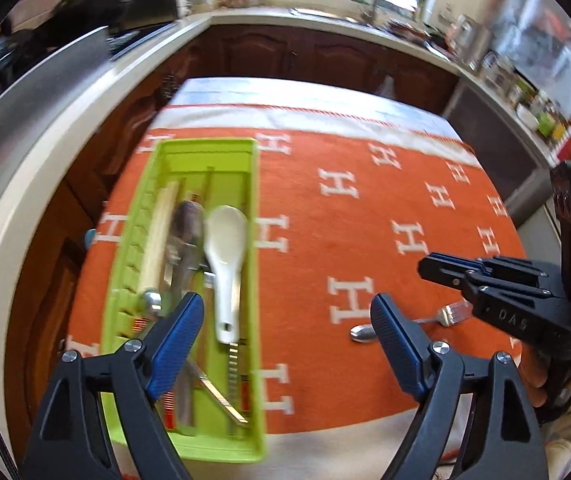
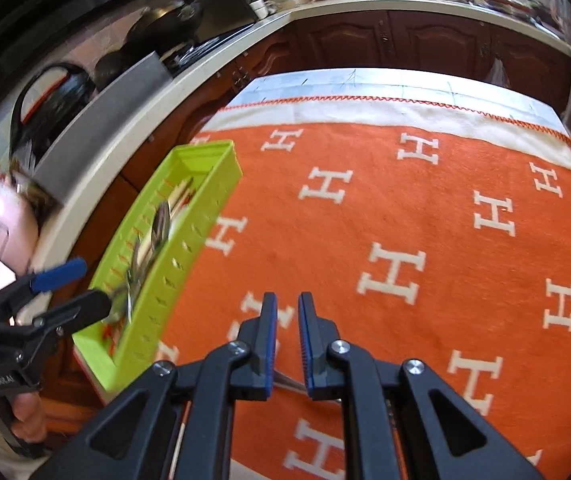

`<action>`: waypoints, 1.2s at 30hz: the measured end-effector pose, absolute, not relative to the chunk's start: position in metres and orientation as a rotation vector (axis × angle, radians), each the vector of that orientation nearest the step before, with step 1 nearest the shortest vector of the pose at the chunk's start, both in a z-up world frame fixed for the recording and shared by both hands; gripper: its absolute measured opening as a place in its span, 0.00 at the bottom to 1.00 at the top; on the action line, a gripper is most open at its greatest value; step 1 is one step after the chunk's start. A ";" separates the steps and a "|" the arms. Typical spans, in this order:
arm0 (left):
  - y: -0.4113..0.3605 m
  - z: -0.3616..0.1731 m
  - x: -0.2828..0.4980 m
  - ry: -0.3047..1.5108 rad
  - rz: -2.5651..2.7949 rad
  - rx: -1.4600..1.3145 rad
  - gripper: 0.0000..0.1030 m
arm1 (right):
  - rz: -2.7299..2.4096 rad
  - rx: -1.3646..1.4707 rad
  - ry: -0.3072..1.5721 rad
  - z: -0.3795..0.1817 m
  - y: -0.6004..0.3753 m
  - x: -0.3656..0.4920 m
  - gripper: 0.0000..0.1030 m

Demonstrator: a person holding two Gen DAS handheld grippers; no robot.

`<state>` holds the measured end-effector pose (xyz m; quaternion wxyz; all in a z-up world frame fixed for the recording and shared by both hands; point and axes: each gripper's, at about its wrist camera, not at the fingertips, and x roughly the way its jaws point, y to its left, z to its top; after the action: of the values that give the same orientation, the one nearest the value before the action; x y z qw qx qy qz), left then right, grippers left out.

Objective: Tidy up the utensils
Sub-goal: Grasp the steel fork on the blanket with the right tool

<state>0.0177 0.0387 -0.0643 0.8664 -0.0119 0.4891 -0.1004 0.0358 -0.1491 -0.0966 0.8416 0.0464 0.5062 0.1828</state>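
While the left tool [image 1: 285, 320] hangs with its fingers wide apart and nothing between them, the green tray [image 1: 253, 208] sits on the orange cloth [image 1: 325, 220] at 9 o'clock, holding a white spoon [image 1: 225, 240]. The right tool [image 2: 287, 320] is clamped on a fork [image 1: 447, 314] at 3 o'clock, beside a metal spoon [image 1: 362, 334]

Ladle [image 1: 224, 240] in tray [image 1: 133, 240]; fork [image 1: 447, 314], spoon [image 1: 363, 334] right, on cloth [image 1: 345, 216]
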 end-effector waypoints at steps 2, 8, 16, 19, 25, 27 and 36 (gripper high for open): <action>0.025 -0.070 0.018 1.046 -0.235 0.004 0.81 | 0.404 0.047 1.069 -0.099 -0.150 0.029 0.11; -0.001 -0.084 0.019 1.103 -0.273 0.047 0.81 | 0.500 -0.129 1.060 -0.114 -0.153 0.011 0.11; 0.001 -0.104 0.027 1.179 -0.240 0.025 0.81 | 0.643 -0.233 1.119 -0.134 -0.157 0.007 0.11; 0.000 -0.109 0.031 1.194 -0.220 0.035 0.81 | 0.667 -0.281 1.107 -0.135 -0.154 0.004 0.14; -0.002 -0.112 0.035 1.200 -0.210 0.044 0.81 | 0.716 -0.399 1.091 -0.142 -0.145 0.002 0.19; -0.001 -0.112 0.036 1.201 -0.204 0.039 0.81 | 0.726 -0.420 1.081 -0.142 -0.142 0.003 0.19; 0.003 -0.109 0.037 1.184 -0.196 0.025 0.81 | 0.633 -0.411 1.094 -0.142 -0.132 0.017 0.05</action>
<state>0.0365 0.0028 -0.1086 0.8252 0.0117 0.5572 -0.0921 0.0165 -0.1318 -0.1424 0.7873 -0.1907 0.5075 0.2936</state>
